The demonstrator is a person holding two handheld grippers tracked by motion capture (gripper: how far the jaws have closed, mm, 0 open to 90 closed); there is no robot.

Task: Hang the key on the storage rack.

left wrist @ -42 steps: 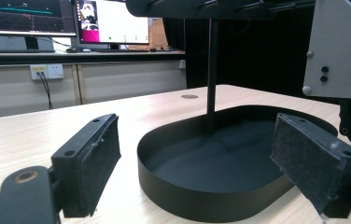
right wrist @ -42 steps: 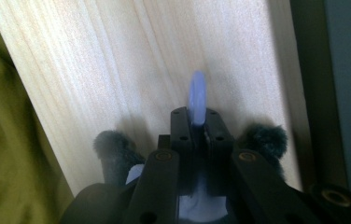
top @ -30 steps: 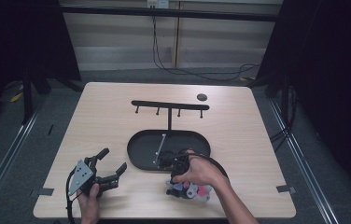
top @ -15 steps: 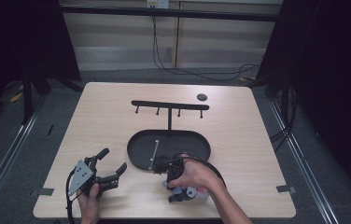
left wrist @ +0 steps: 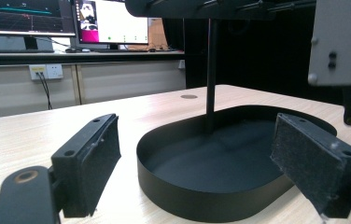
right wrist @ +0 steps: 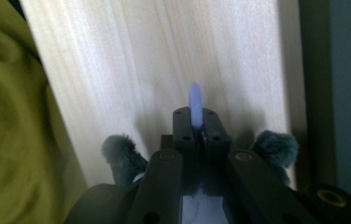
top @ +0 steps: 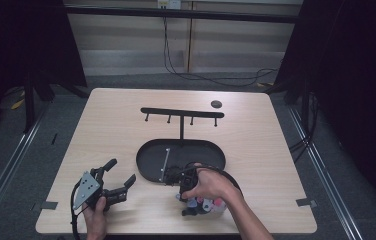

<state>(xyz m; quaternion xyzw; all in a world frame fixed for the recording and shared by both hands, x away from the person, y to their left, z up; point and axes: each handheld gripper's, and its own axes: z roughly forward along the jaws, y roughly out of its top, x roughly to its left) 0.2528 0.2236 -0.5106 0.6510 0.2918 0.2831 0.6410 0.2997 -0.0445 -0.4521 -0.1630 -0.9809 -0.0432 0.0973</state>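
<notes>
The right gripper [right wrist: 196, 122] is clenched on a thin pale blue ring [right wrist: 194, 108], held edge-on so its rim pokes up between the jaws; grey furry tufts [right wrist: 276, 145] hang beside it. It sits low over the table [top: 256, 150], at the near edge of the black tray [top: 191, 152], whose hook rail [top: 182, 113] lies ahead. The left gripper [top: 118, 180] rests released, facing the tray

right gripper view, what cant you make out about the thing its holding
- Blue piece: the shut right gripper covers all but its rim.
- Fuzzy grey tufts: blurred, partly behind the gripper's arms.
- High view: the hand hides the item, too small to identify.
</notes>
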